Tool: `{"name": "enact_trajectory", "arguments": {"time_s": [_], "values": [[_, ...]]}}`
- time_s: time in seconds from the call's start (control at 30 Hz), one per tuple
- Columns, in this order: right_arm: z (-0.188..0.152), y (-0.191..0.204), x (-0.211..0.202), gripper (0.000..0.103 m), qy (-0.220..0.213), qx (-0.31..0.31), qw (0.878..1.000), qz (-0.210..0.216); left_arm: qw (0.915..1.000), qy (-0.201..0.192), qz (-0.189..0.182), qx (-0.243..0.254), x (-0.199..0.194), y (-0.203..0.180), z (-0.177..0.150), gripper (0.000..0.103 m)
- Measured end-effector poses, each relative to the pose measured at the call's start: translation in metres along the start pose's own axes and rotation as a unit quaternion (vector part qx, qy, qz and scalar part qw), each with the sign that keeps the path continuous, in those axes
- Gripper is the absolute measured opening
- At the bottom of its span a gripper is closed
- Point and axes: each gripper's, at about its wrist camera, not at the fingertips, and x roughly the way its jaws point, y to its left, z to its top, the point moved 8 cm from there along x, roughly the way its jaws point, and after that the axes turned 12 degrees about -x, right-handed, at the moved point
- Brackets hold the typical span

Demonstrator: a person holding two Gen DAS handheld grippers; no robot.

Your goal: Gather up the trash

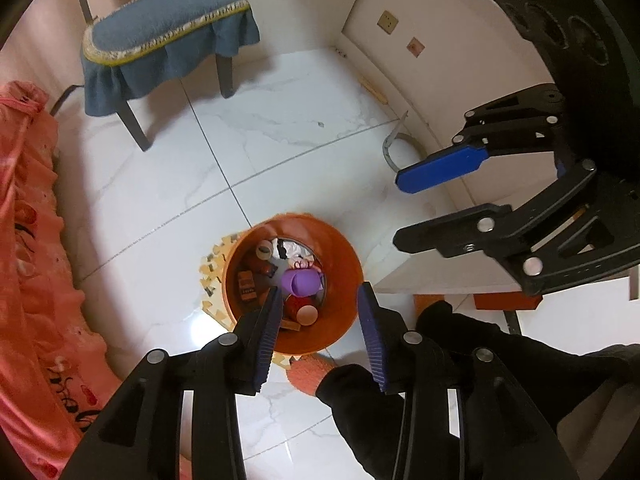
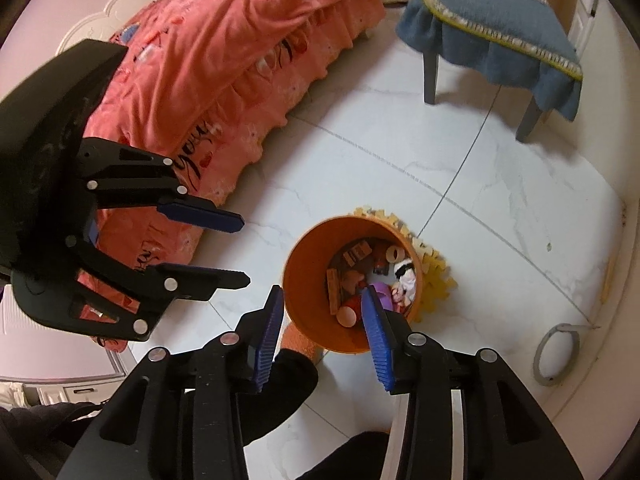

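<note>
Chair [image 1: 168,32] and bedspread [image 2: 240,60] flank bin [image 1: 340,256] (full).

Orange bin [image 2: 304,280] (full of trash) below open right gripper [image 2: 322,300].

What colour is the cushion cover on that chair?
Blue, with yellow-and-white trim on the chair cover; clearest in the right wrist view.
</note>
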Motion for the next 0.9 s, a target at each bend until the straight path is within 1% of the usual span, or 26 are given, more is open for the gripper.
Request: {"name": "enact_trajectory", "arguments": {"time_s": [0.07,0.17,0.23,0.27,0.3,0.33,0.37,0.47,0.53,0.57,0.6,0.63,0.7,0.8,0.9], "values": [[0.002,0.005,-0.02,0.046,-0.011,-0.003,1.0,-0.002,0.9999,-0.009,0.005,-0.001,-0.01,-0.004,0.003,0.051],[0.003,0.01,-0.048,0.048,-0.025,-0.011,1.0,-0.008,0.9996,-0.025,0.008,-0.005,-0.03,-0.013,0.007,0.052],[0.003,0.013,-0.068,0.051,-0.035,-0.012,0.999,-0.011,0.9993,-0.034,0.014,-0.005,-0.043,-0.019,0.012,0.052],[0.003,0.014,-0.079,0.055,-0.041,-0.012,0.999,-0.013,0.999,-0.04,0.018,-0.003,-0.05,-0.023,0.014,0.057],[0.003,0.015,-0.089,0.06,-0.047,-0.011,0.999,-0.016,0.9987,-0.046,0.022,-0.002,-0.056,-0.026,0.016,0.065],[0.002,0.016,-0.102,0.061,-0.056,-0.01,0.998,-0.019,0.9982,-0.053,0.027,-0.001,-0.064,-0.03,0.018,0.069],[0.002,0.016,-0.114,0.064,-0.063,-0.009,0.998,-0.02,0.9977,-0.06,0.032,0.0,-0.071,-0.035,0.021,0.07],[-0.002,0.018,-0.151,0.072,-0.087,-0.005,0.996,-0.031,0.9962,-0.079,0.035,0.007,-0.093,-0.05,0.027,0.07],[-0.005,0.019,-0.17,0.073,-0.098,-0.005,0.995,-0.034,0.995,-0.088,0.045,0.015,-0.106,-0.06,0.032,0.076],[-0.007,0.019,-0.181,0.079,-0.103,-0.004,0.994,-0.04,0.9941,-0.095,0.049,0.019,-0.113,-0.066,0.034,0.081],[-0.009,0.019,-0.19,0.085,-0.109,-0.003,0.993,-0.046,0.9929,-0.104,0.053,0.023,-0.121,-0.073,0.037,0.082],[-0.012,0.019,-0.202,0.086,-0.117,0.0,0.992,-0.053,0.992,-0.111,0.054,0.027,-0.129,-0.079,0.039,0.082],[-0.019,0.018,-0.224,0.09,-0.132,0.006,0.989,-0.064,0.9903,-0.123,0.056,0.031,-0.14,-0.089,0.043,0.088],[-0.032,0.012,-0.256,0.097,-0.153,0.018,0.984,-0.086,0.9871,-0.148,0.051,0.035,-0.159,-0.108,0.049,0.088],[-0.047,0.006,-0.284,0.098,-0.168,0.034,0.98,-0.104,0.9838,-0.165,0.054,0.043,-0.173,-0.124,0.053,0.088]]}}
